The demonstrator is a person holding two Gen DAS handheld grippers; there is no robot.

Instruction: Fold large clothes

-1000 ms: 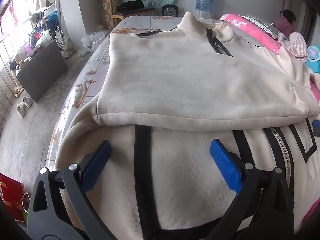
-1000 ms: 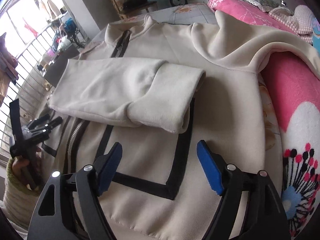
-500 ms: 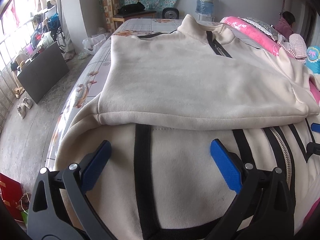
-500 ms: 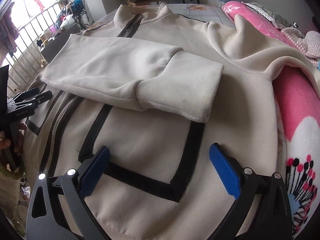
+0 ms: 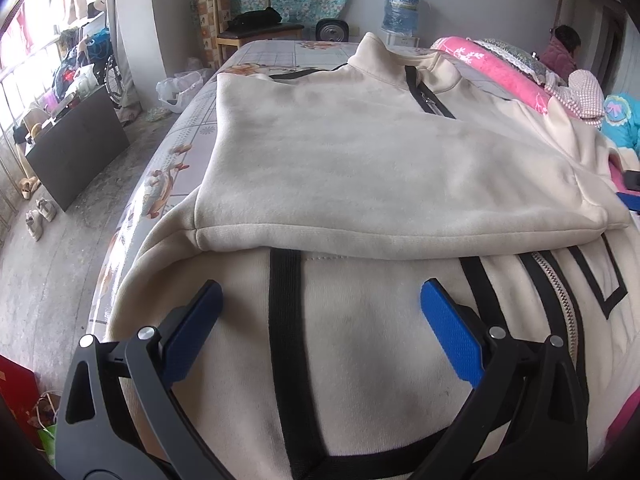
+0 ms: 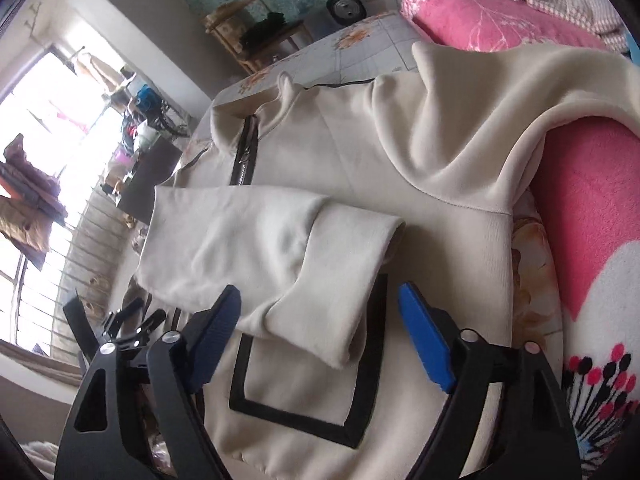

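1 cream zip jacket (image 5: 384,168) spread flat on the patterned bed sheet (image 5: 180,152), collar toward the far end, hem nearest the 2 tools. Long axis running away from both cameras, zipper (image 5: 560,304) down the middle. 1 sleeve (image 6: 272,248) already folded across the chest, cuff end lying just ahead of the right gripper (image 6: 320,320) and partly framed by its blue pads. Right jaws standing fairly wide, just narrowed a little, nothing pinched: cuff between them but pads apparently clear of the cloth. Left gripper (image 5: 320,312) hovering low over the hem panel, jaws spread wide and empty, a black stripe (image 5: 285,320) running straight up between them.

Other sleeve (image 6: 500,92) draped up over the pink quilt (image 6: 592,208) on the right side, rumpled and raised off the bed; likely the next part to bring in, and the right hand plainly the nearer. Quilt crowding that edge, probably the main nuisance for a clean fold. Possibly the shoulder seam bunched there too, though fisheye bend makes that hard to judge. Black cabinet (image 5: 76,140) and shoes on the floor well off to the left, a wooden chair (image 5: 248,16) beyond the far end, none in the way.
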